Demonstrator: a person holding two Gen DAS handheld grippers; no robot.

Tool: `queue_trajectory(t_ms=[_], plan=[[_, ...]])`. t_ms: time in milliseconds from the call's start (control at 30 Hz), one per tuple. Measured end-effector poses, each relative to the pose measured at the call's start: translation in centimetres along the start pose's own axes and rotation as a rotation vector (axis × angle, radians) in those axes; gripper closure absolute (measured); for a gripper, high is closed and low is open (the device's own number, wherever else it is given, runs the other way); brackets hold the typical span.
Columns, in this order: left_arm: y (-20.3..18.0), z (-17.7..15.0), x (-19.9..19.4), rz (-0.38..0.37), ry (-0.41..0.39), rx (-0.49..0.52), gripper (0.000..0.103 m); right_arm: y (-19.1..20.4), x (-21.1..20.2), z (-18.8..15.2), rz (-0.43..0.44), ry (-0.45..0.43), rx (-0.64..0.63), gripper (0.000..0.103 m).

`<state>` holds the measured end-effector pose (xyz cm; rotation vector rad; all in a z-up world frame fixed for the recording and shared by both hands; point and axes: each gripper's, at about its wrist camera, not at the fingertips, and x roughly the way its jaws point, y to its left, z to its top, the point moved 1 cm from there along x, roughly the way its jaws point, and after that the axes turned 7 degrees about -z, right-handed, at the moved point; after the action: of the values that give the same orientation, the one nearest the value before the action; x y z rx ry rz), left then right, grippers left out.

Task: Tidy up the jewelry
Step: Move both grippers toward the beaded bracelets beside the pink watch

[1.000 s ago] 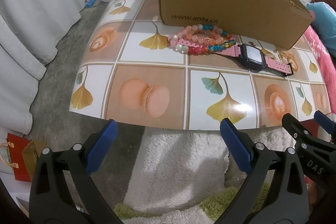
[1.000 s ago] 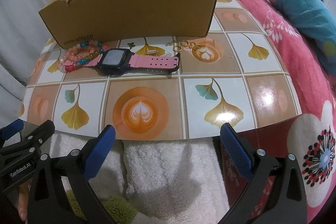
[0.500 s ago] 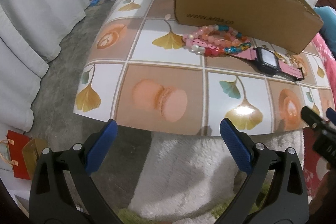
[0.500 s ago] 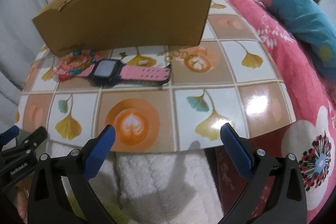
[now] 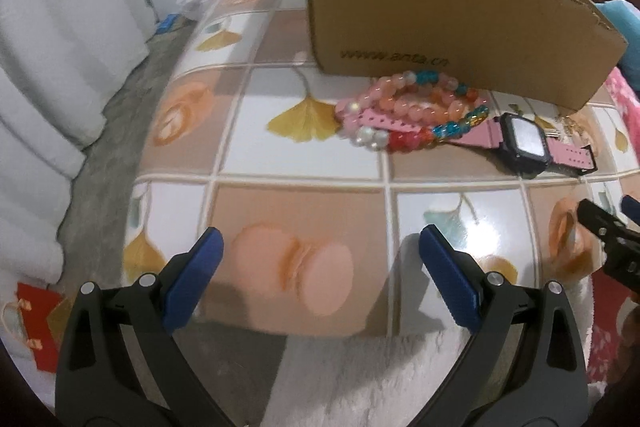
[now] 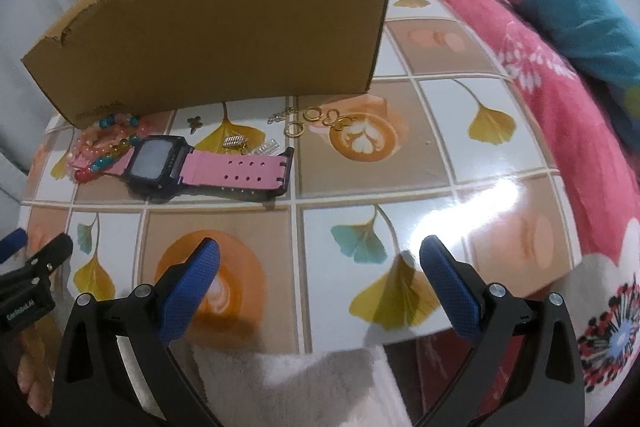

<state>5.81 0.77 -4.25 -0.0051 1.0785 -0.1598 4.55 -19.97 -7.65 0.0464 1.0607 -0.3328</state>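
Both grippers, left (image 5: pixel 320 279) and right (image 6: pixel 320 279), hover with jaws apart near a pink watch (image 6: pixel 208 167); its light, floppy strap looks best pinched mid-band.

**Camera setup: two wrist fisheyes over the worktop's near edge**

Left wrist view looked forward along its fingers (image 5: pixel 192 283) from low over the near-left edge of the worktop (image 5: pixel 280 163), facing the cardboard box (image 5: pixel 440 19), close. Right wrist view sat low over the near-right edge, facing the same box (image 6: pixel 224 39), equally close. Both shared the box front, the bead bracelets (image 5: pixel 412 111) (image 6: pixel 104 147) and the pink watch (image 5: pixel 524 143) (image 6: pixel 160 163). Each view caught the other tool at its frame edge: right side of the left view, left side of the right view.
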Motion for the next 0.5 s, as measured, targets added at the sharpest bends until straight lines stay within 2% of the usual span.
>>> queue_trajectory(t_ms=[167, 500], plan=[[0.11, 0.38, 0.46, -0.039, -0.037, 0.019, 0.008, 0.01, 0.62, 0.44, 0.045, -0.027, -0.033, 0.006], [0.18, 0.87, 0.96, -0.036, -0.053, 0.024, 0.007, -0.22, 0.94, 0.9, 0.072, -0.065, -0.08, 0.005]])
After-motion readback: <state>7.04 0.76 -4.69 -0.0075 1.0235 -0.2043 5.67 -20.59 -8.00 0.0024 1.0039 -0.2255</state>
